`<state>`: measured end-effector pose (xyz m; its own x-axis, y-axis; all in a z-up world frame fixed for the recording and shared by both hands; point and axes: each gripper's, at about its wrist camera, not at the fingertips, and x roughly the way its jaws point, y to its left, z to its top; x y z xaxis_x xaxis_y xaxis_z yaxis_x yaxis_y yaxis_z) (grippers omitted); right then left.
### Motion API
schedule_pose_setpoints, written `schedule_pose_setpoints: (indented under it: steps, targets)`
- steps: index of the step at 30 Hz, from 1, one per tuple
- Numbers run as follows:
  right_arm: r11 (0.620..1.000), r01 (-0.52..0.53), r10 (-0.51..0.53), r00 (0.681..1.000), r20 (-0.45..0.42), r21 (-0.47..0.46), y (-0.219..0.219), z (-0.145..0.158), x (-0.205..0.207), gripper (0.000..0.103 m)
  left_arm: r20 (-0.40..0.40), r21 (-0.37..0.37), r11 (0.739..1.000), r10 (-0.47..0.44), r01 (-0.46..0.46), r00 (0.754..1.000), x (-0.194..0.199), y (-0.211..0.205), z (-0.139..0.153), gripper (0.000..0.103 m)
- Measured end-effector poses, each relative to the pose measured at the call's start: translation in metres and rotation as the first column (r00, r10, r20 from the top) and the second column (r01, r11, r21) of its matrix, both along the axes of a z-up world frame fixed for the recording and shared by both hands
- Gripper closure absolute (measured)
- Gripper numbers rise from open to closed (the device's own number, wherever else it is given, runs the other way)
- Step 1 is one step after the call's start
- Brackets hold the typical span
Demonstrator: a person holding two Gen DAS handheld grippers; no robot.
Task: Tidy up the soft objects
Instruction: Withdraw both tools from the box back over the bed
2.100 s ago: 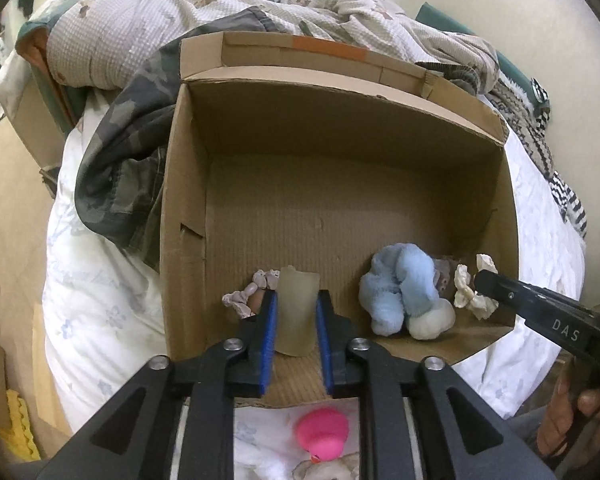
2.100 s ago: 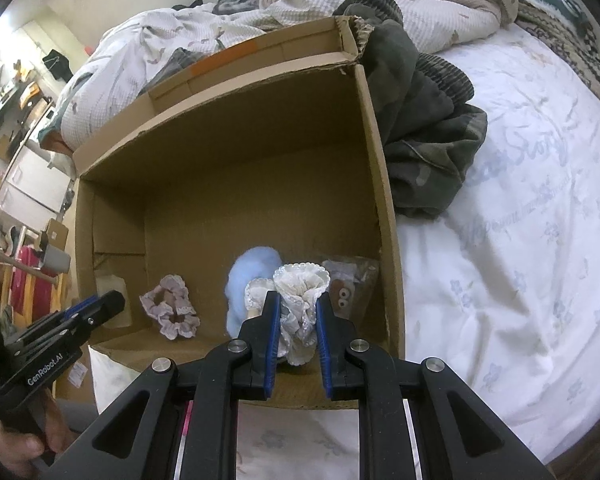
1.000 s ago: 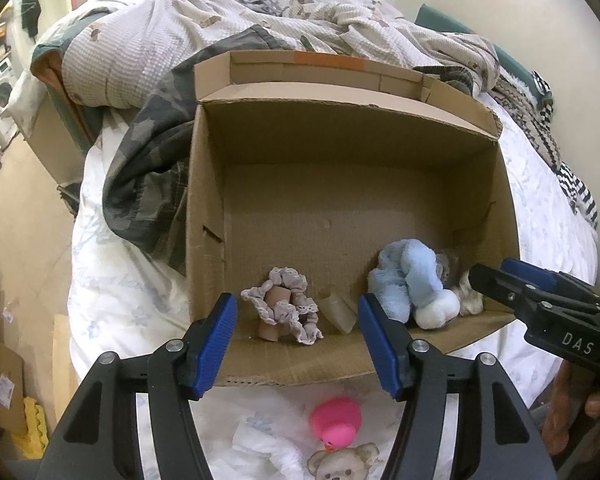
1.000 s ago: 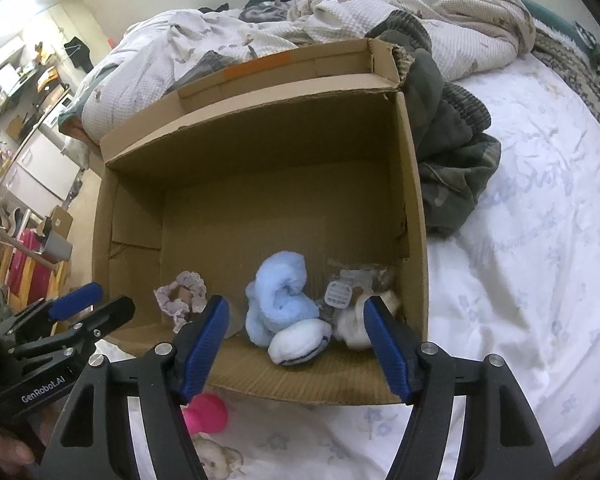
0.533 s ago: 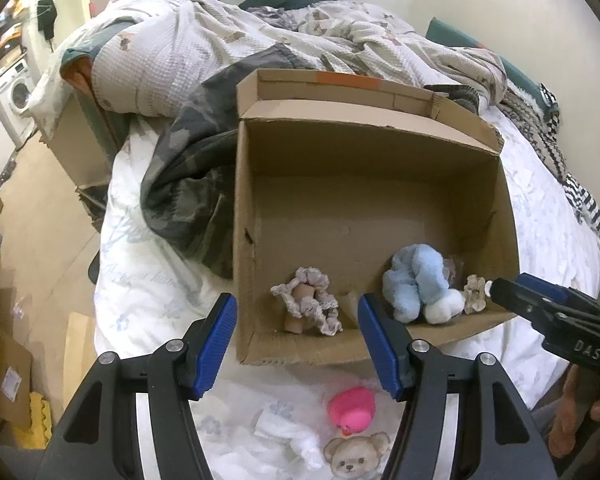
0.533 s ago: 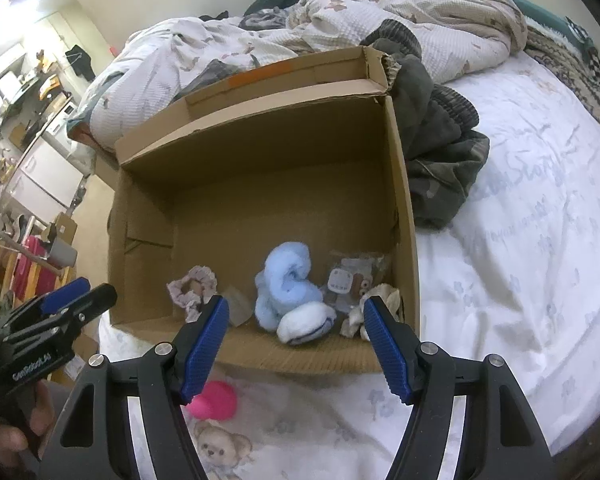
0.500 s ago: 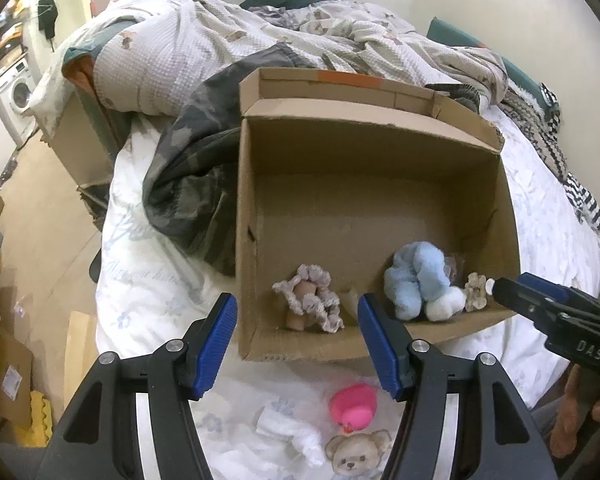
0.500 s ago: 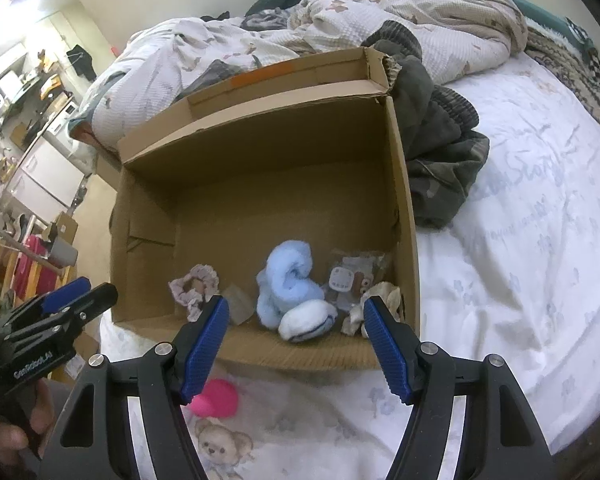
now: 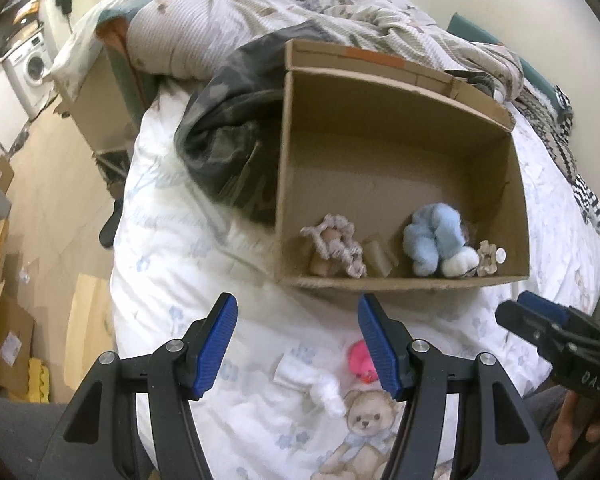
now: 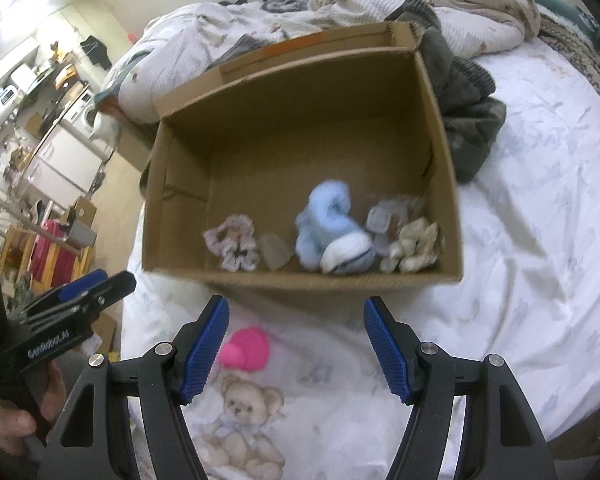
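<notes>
An open cardboard box (image 9: 380,120) (image 10: 300,92) stands on the bed. Along its near wall lie a frilly scrunchie (image 9: 334,244) (image 10: 232,242), a small beige piece (image 9: 378,258), a blue plush (image 9: 434,236) (image 10: 326,220), a white sock ball (image 10: 346,256) and a cream scrunchie (image 10: 412,246). On the sheet in front of the box lie a pink soft toy (image 9: 362,360) (image 10: 248,348), a white sock (image 9: 312,382) and a teddy bear (image 9: 364,436) (image 10: 242,424). My left gripper (image 9: 296,344) and right gripper (image 10: 296,346) are both open and empty, held back from the box above these items.
A dark camouflage garment (image 9: 228,144) lies left of the box, a crumpled quilt (image 9: 260,12) behind it. The bed edge drops to the floor on the left, with cardboard boxes (image 9: 4,344) and a washing machine (image 9: 32,68) there.
Both grippers released their items into the box, opened, and pulled back and up. The box now sits farther away and the items on the sheet have come into view.
</notes>
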<state>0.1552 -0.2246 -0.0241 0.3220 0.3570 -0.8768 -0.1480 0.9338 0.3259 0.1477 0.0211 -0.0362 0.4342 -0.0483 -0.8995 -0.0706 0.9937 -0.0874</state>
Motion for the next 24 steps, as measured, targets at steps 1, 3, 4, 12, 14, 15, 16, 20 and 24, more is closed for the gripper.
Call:
schedule_pose_setpoints:
  steps: [1, 3, 4, 12, 14, 15, 16, 20, 24]
  targets:
    - [1.000, -0.003, 0.003, 1.000, -0.006, 0.001, 0.000, -0.002, -0.003, 0.029, -0.003, -0.001, 1.000, 0.006, -0.006, 1.000, -0.002, 0.002, -0.001, 0.044]
    - [1.000, -0.003, 0.003, 1.000, -0.020, 0.006, 0.000, -0.005, -0.008, 0.029, -0.015, -0.001, 1.000, 0.024, -0.024, 1.000, -0.008, 0.009, -0.006, 0.044]
    - [1.000, 0.000, 0.000, 1.000, -0.027, 0.008, -0.001, -0.007, -0.010, 0.029, -0.018, 0.001, 1.000, 0.028, -0.028, 0.999, -0.010, 0.011, -0.008, 0.044]
    - [1.000, 0.021, -0.020, 0.998, -0.065, 0.008, -0.004, -0.017, -0.013, 0.029, -0.045, -0.017, 0.997, 0.073, -0.074, 0.996, -0.014, 0.029, -0.017, 0.044]
    - [0.999, 0.034, -0.033, 0.996, -0.083, 0.012, -0.005, -0.021, -0.013, 0.029, -0.060, -0.032, 0.997, 0.075, -0.077, 0.995, -0.012, 0.030, -0.020, 0.044]
    - [0.999, 0.039, -0.038, 0.995, -0.091, 0.012, -0.006, -0.023, -0.012, 0.029, -0.080, -0.043, 0.996, 0.072, -0.076, 0.994, -0.011, 0.029, -0.025, 0.044]
    - [0.999, 0.044, -0.043, 0.994, -0.101, 0.010, -0.006, -0.025, -0.011, 0.029, -0.110, -0.053, 0.996, 0.064, -0.071, 0.992, -0.010, 0.027, -0.031, 0.044]
    - [0.999, 0.042, -0.042, 0.992, -0.118, -0.004, -0.004, -0.031, -0.009, 0.029, -0.248, -0.101, 0.993, 0.028, -0.054, 0.968, -0.008, 0.015, -0.064, 0.044]
    - [0.999, 0.046, -0.046, 0.991, -0.126, -0.002, -0.004, -0.033, -0.006, 0.029, -0.323, -0.150, 0.986, 0.020, -0.072, 0.946, -0.008, 0.002, -0.084, 0.044]
